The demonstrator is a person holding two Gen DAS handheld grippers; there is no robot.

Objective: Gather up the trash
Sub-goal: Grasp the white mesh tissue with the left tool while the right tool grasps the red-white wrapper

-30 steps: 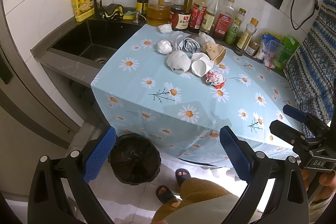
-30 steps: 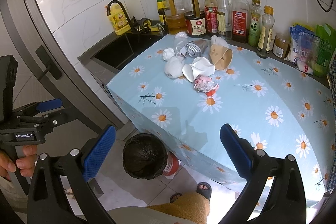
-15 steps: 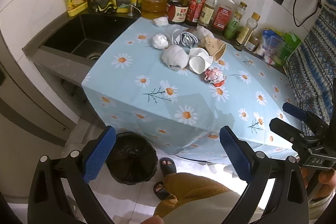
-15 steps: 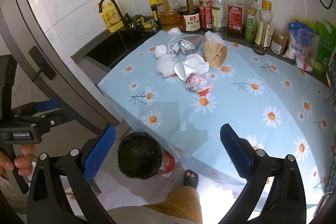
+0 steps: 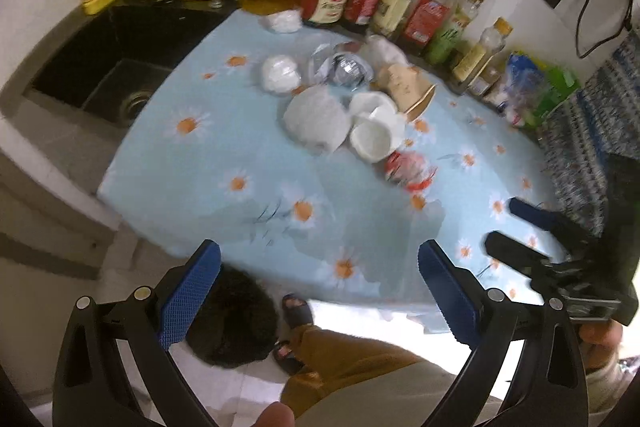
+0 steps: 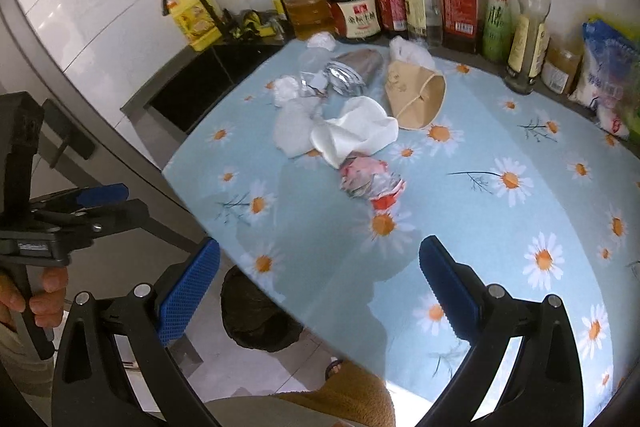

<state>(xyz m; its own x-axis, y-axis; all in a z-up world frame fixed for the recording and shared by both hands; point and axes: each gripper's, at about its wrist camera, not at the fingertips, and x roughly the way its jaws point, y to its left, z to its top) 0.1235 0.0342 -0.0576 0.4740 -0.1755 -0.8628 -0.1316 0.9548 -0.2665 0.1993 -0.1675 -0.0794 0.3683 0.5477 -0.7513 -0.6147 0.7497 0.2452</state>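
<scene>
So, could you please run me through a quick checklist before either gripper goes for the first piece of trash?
1. Left gripper open and empty: ok.
2. Right gripper open and empty: ok.
3. Red-and-white wrapper nearest, nothing lying on it: ok.
4. Bin on the floor by the table edge, partly hidden under it: whether its mouth is free, cannot tell.
5. Trash clear of the bottles: not ok for the back pieces; the wad lies right beside them.
6. Either gripper at the trash: not ok, both short of it.
</scene>
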